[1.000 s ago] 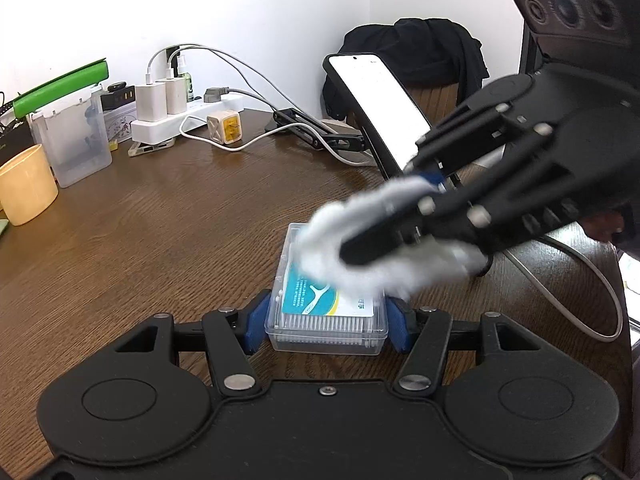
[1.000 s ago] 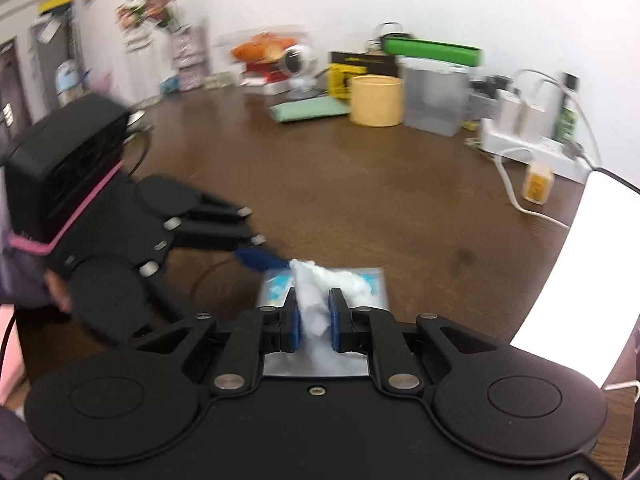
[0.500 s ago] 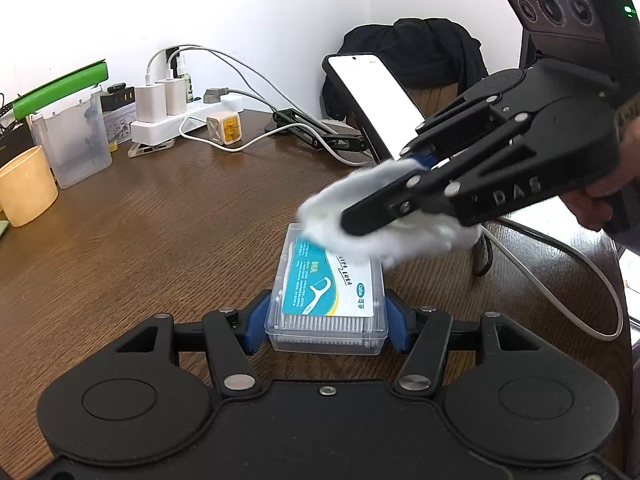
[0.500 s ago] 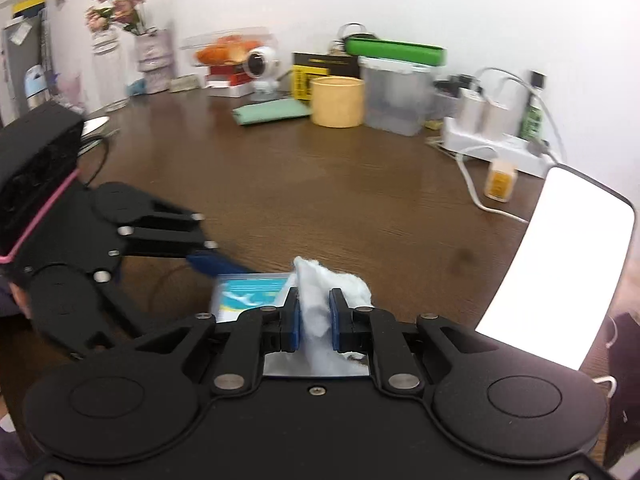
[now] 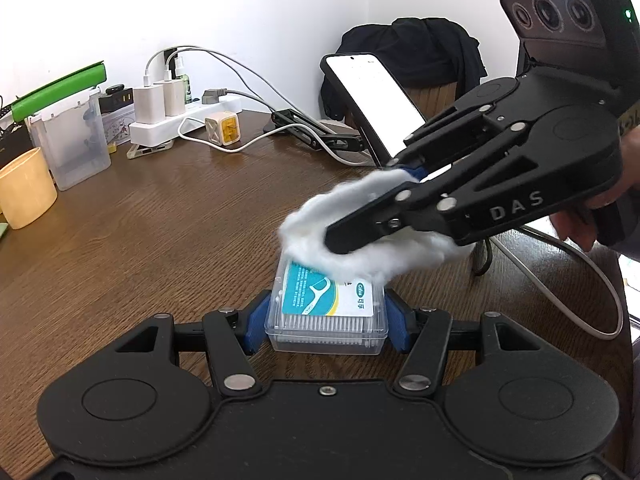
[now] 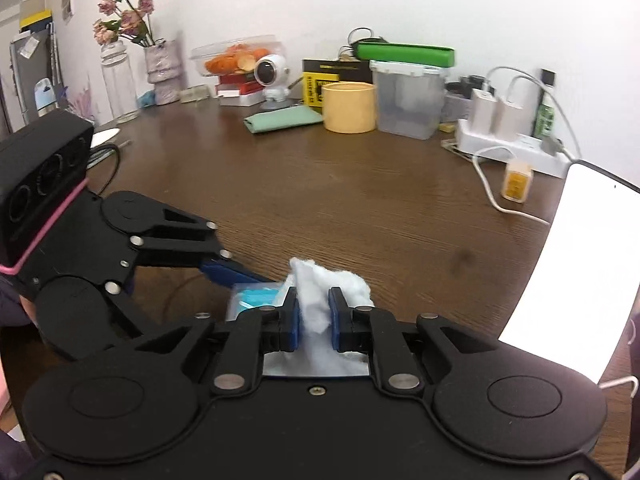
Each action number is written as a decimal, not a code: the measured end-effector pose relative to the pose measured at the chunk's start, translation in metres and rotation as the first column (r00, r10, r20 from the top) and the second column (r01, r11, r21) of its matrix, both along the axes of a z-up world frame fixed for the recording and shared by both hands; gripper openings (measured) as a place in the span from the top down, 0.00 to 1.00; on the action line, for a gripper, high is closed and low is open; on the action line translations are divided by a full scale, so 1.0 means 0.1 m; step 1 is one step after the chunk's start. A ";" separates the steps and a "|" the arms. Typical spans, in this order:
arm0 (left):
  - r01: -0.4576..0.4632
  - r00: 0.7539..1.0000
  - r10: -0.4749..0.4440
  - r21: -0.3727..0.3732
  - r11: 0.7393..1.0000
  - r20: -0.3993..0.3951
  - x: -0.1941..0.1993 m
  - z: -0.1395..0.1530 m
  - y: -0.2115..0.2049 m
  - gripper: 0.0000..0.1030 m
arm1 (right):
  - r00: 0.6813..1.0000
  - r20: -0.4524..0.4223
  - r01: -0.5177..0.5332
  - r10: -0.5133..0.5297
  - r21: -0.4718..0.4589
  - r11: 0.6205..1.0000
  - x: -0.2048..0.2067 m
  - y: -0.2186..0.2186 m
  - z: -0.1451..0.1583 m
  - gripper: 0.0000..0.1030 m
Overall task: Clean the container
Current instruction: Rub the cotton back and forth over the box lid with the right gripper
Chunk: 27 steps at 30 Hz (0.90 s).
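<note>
— So, where's the container [image 5: 327, 312]?
— On the bench [image 5: 160, 232], clamped between the left tongs [image 5: 326, 322].
— And the right tongs [image 6: 313, 316]?
— Pinched on a cotton wad [image 5: 360, 236], which presses on the lid's far end. Behind, a lit phone [image 5: 376, 100].

"DAS" on right tongs [image 5: 340, 236] housing

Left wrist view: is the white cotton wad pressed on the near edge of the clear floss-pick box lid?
No, the white cotton wad sits over the far end of the clear floss-pick box.
</note>
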<state>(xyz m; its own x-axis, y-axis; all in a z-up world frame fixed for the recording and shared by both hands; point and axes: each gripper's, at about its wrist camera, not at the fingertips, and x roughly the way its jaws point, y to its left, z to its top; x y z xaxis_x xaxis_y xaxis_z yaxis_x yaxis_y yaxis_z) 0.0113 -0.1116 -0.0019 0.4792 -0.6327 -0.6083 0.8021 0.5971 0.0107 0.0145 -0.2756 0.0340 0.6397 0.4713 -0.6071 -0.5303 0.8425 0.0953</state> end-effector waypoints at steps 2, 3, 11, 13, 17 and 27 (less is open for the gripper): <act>0.008 1.000 -0.008 0.001 1.000 0.002 -0.01 0.00 -0.01 0.44 | 1.000 -0.001 -0.007 0.007 0.004 1.000 -0.04 -0.03 0.00 0.85; 0.009 1.000 -0.009 0.001 1.000 0.001 -0.01 0.00 -0.01 0.44 | 1.000 -0.002 -0.007 0.007 0.003 1.000 -0.06 -0.03 0.00 0.85; 0.017 1.000 -0.017 -0.003 1.000 -0.006 0.02 0.00 0.00 0.45 | 1.000 0.000 -0.021 0.021 0.002 1.000 -0.03 0.06 0.03 0.89; 0.017 1.000 -0.017 -0.004 1.000 -0.008 0.03 0.00 0.00 0.44 | 1.000 0.007 -0.007 0.007 -0.018 1.000 -0.04 0.03 0.03 0.89; 0.017 1.000 -0.017 -0.004 1.000 -0.007 0.03 0.00 0.01 0.44 | 0.999 0.006 -0.033 0.034 -0.025 0.999 -0.15 0.04 0.04 0.89; 0.013 1.000 -0.013 -0.006 1.000 -0.010 0.02 0.00 0.01 0.44 | 0.999 0.031 0.030 -0.028 -0.045 0.999 -0.08 -0.08 0.03 0.88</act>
